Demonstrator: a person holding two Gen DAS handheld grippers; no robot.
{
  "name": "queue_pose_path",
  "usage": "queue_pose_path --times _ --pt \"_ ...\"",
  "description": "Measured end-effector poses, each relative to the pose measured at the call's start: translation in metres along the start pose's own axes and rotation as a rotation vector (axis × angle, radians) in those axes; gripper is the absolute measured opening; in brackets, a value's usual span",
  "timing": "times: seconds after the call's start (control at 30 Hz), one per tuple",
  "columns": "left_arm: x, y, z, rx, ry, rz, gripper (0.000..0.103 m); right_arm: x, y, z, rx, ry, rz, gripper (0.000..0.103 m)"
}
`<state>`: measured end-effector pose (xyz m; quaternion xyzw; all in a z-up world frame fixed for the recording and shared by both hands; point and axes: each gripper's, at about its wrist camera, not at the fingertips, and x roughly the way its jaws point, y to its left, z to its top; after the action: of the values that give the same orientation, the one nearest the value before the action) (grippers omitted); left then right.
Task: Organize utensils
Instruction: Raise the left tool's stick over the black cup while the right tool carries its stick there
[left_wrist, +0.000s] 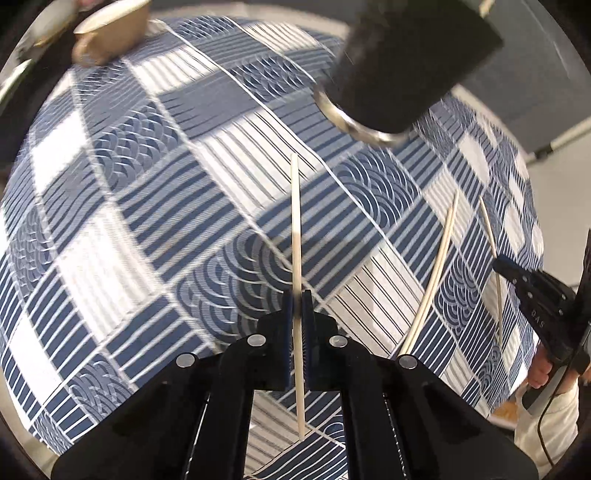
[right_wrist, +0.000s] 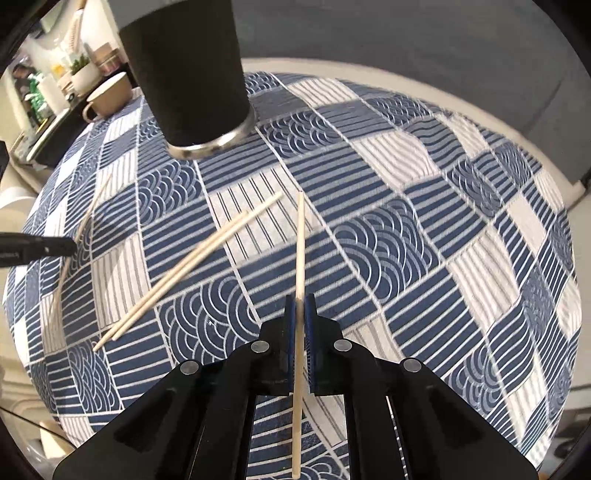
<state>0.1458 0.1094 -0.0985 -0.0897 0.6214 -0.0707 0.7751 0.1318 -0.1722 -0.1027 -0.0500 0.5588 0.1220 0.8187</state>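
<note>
Both tongs are clenched on a chopstick each: the left tongs (left_wrist: 297, 306) grip one chopstick (left_wrist: 296, 236), the right tongs (right_wrist: 300, 314) another (right_wrist: 300, 258). A loose pair (right_wrist: 192, 266) lies mid-table (right_wrist: 461, 206), short of the black cup (right_wrist: 188, 74) toward the far edge.

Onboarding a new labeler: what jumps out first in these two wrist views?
Each gripper is clamped on a single wooden chopstick: the left gripper on one, the right gripper on another. A tall black cup with a metal base ring stands at the far side of the blue-and-white patterned tablecloth, and a loose pair of chopsticks lies between.
</note>
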Motion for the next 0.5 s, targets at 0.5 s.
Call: queue_pose_path --times 0.5 --pt "-0.094 0.011 0.048 0.040 -0.203 0.109 0.005 -0.086 -0.007 0.067 0.018 -0.254 0.007 0.005"
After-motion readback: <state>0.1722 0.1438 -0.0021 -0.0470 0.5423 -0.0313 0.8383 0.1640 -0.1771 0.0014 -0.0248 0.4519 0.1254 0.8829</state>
